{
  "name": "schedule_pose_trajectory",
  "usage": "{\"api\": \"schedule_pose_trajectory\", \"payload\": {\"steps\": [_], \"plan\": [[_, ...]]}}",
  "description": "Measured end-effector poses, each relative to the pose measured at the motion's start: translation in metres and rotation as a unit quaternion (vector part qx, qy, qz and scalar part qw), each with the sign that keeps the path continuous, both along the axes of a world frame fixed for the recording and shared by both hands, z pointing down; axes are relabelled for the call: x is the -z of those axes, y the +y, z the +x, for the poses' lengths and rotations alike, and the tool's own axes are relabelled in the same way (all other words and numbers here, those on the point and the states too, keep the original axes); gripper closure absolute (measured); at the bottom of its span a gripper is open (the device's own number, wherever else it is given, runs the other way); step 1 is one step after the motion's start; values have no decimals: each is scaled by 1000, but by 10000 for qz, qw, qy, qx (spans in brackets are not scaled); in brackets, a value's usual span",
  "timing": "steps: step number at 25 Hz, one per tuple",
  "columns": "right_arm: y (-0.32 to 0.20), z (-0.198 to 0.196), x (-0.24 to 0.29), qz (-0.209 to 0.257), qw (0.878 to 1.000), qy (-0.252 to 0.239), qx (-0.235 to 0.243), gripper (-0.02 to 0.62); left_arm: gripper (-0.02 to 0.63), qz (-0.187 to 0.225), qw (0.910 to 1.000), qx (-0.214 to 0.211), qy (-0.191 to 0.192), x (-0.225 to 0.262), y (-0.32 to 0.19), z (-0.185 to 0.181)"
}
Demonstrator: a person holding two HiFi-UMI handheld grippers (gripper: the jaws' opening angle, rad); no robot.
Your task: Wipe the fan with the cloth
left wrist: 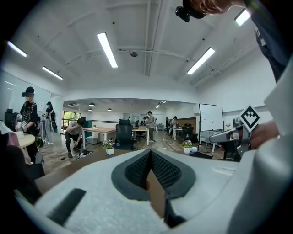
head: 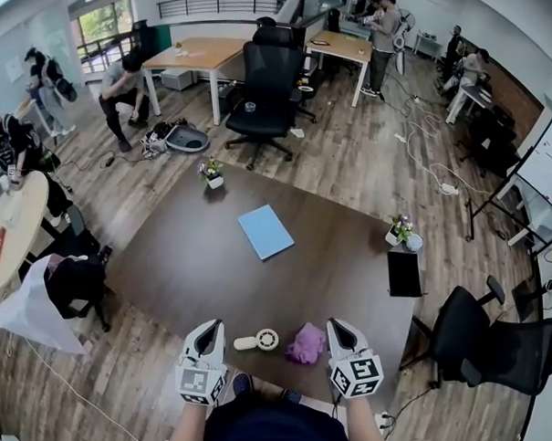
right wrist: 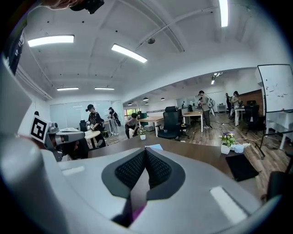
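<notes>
A small white hand-held fan (head: 258, 340) lies on the dark brown table (head: 214, 263) near its front edge. Right of it sits a crumpled purple cloth (head: 307, 343). My left gripper (head: 210, 328) hovers just left of the fan, jaws shut and empty. On the cloth's right side my right gripper (head: 336, 328) is also shut with nothing in it. In the left gripper view the jaws (left wrist: 150, 157) meet tip to tip; the right gripper view shows the same (right wrist: 145, 155), with a sliver of purple below.
A blue notebook (head: 265, 231) lies mid-table. Small flower pots stand at the far edge (head: 212, 172) and the right edge (head: 401, 230). A black pad (head: 404, 273) lies at the right edge. Office chairs (head: 268, 87) (head: 487, 343) and several people surround the table.
</notes>
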State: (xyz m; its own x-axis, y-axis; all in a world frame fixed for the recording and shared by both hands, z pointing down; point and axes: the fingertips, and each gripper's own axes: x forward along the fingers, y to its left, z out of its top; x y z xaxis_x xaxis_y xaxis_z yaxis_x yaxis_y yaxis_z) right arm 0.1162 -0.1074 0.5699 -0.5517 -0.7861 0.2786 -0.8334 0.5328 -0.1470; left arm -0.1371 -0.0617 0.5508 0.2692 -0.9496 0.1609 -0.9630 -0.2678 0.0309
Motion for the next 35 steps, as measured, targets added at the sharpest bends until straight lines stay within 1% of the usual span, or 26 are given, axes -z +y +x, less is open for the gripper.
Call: {"api": "schedule_pose_trajectory", "payload": {"steps": [2, 6, 10, 13, 17, 19, 22, 23, 24, 25, 27, 29, 31, 35], "plan": [[-6, -3, -3, -15, 10000, 23, 42, 584, 606, -69, 9999, -55, -60, -10, -6, 0], [-6, -3, -13, -188, 9998, 93, 77, 584, 606, -360, 9991, -166, -146, -35, -8, 3], [-6, -3, -29, -348, 9993, 130, 99, 584, 606, -658, 9964, -341, -413, -67, -6, 8], [-5, -5, -43, -474, 9985, 229, 173, 584, 606, -784, 9944, -489, -514, -83, -4, 13], [-3, -7, -68, -762, 9954, 519, 251, 583, 606, -1018, 9905, -621, -692, -104, -2, 17], [1, -6, -84, -938, 9925, 738, 262, 583, 606, -1144, 9888, -652, -698, -114, -1, 19], [3, -7, -103, -1122, 9882, 992, 334, 580, 606, -1228, 9876, -628, -747, -122, -2, 17], [3, -8, -110, -1199, 9866, 1044, 379, 572, 606, -1247, 9875, -577, -775, -123, -3, 15], [3, -9, -116, -1289, 9849, 1079, 426, 518, 606, -1269, 9875, -517, -781, -123, -5, 12], [5, -10, -123, -1384, 9831, 1108, 462, 492, 606, -1291, 9876, -469, -754, -123, -6, 9], [8, -9, -137, -1580, 9788, 1196, 510, 483, 606, -1333, 9876, -457, -699, -125, -7, 8], [14, -8, -153, -1801, 9730, 1320, 584, 432, 606, -1367, 9866, -537, -709, -129, -6, 11], [20, -7, -170, -2032, 9665, 1429, 647, 396, 605, -1427, 9852, -595, -743, -131, -6, 11], [28, -4, -202, -2371, 9567, 1564, 638, 388, 604, -1536, 9827, -676, -781, -135, -6, 12]]}}
